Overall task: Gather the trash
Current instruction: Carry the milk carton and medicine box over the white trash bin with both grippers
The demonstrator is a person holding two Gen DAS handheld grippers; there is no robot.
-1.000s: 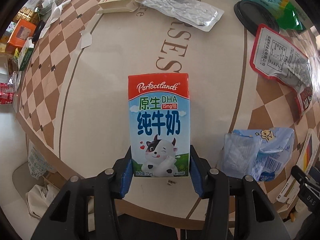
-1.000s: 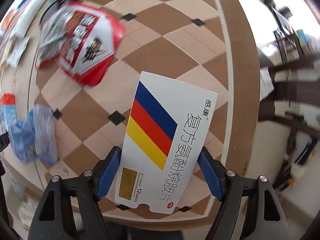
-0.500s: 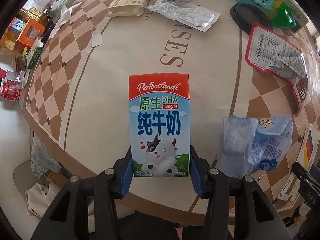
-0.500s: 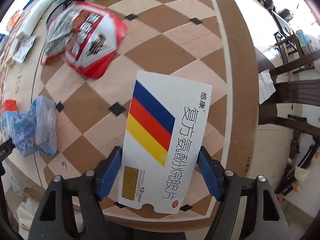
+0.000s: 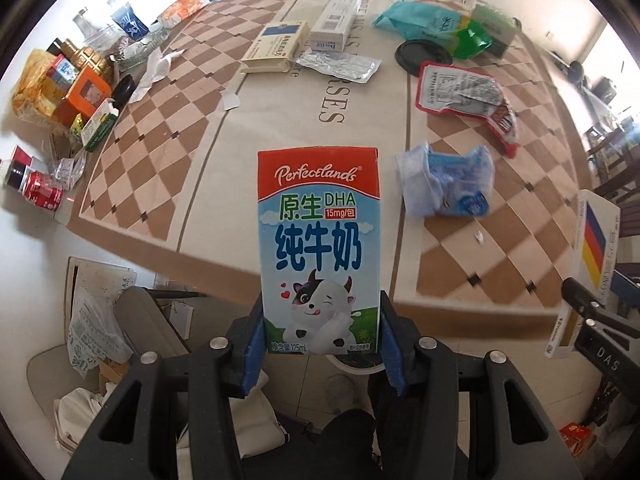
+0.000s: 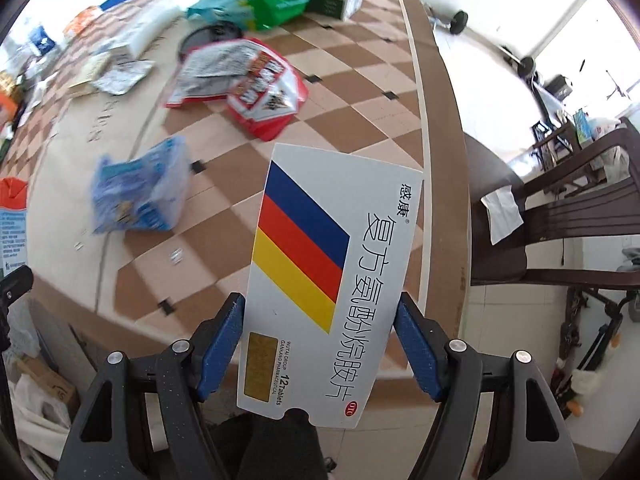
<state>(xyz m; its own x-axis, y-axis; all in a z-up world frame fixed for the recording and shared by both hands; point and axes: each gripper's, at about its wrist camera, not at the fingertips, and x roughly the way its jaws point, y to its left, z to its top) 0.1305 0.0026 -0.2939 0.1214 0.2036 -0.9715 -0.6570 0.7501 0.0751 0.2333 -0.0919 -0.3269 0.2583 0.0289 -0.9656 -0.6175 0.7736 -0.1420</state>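
My left gripper (image 5: 322, 340) is shut on a small blue, white and red milk carton (image 5: 318, 248), held upright out past the near edge of the checkered table (image 5: 280, 112). My right gripper (image 6: 320, 340) is shut on a flat white medicine box (image 6: 332, 264) with blue, red and yellow stripes, also over the table's edge. That box shows at the far right of the left wrist view (image 5: 596, 248). On the table lie a crumpled blue wrapper (image 5: 444, 184), a red-rimmed pouch (image 5: 460, 92), a foil blister sheet (image 5: 340, 66) and green bags (image 5: 432, 24).
Two cartons (image 5: 276, 46) and a black lid (image 5: 424, 54) lie at the table's far side. Bottles, cans and boxes (image 5: 80, 92) crowd its left edge. A dark brown chair (image 6: 560, 208) stands to the right. Bags and paper (image 5: 92, 332) lie on the floor below left.
Both grippers have risen and drawn back from the table with the carton and the box still in them, so the table's near edge and the floor below have come into view.
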